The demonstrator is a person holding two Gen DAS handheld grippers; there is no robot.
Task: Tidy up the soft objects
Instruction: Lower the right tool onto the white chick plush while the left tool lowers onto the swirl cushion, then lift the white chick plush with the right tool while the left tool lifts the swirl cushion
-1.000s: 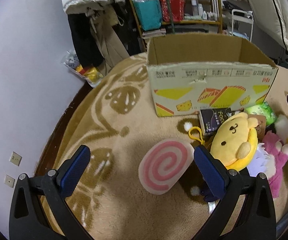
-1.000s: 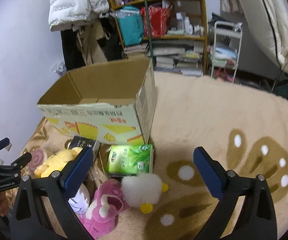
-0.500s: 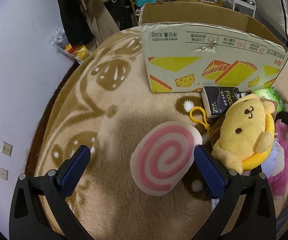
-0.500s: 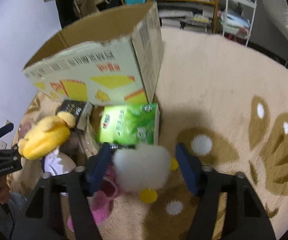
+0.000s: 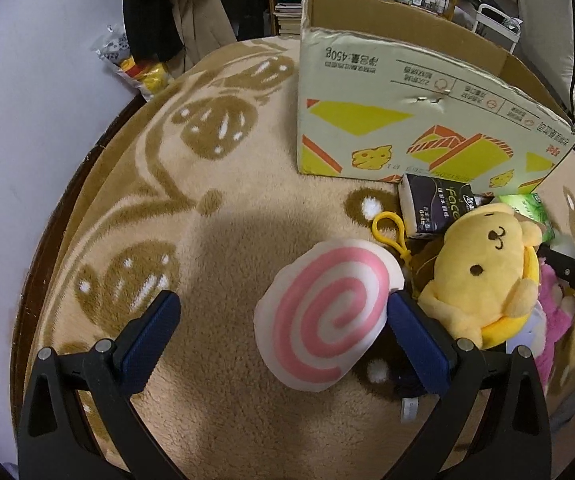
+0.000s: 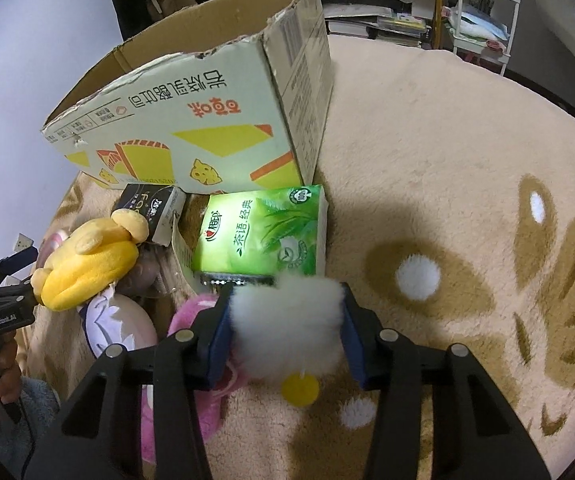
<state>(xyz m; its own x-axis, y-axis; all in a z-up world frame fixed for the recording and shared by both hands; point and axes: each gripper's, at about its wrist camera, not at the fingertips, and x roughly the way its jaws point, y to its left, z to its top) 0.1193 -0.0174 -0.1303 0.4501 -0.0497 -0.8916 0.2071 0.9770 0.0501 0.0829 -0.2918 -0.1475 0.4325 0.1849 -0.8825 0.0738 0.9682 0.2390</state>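
My right gripper (image 6: pixel 286 296) is closing its jaws, and the blue pads press both sides of a white fluffy toy (image 6: pixel 287 328) with a yellow foot, low over the rug. My left gripper (image 5: pixel 281 304) is open. A pink-and-white spiral cushion (image 5: pixel 327 316) lies on the rug between its fingers, against the right pad and well clear of the left one. A yellow plush dog (image 5: pixel 483 276) lies right of the cushion. Under the white toy sits a pink plush (image 6: pixel 203 360). The open cardboard box (image 5: pixel 407 120) stands behind them.
A green tissue pack (image 6: pixel 263 236) and a black tissue pack (image 5: pixel 435 208) lie against the box front. A yellow clip (image 5: pixel 387 228) lies by the cushion. A beige patterned rug (image 6: pixel 447 160) stretches to the right. Shelves, hanging clothes and a wall stand behind.
Both grippers have sunk and tipped down toward the rug. The right gripper's jaws have come in from wide open onto the white fluffy toy. The left gripper's jaws have stayed wide.
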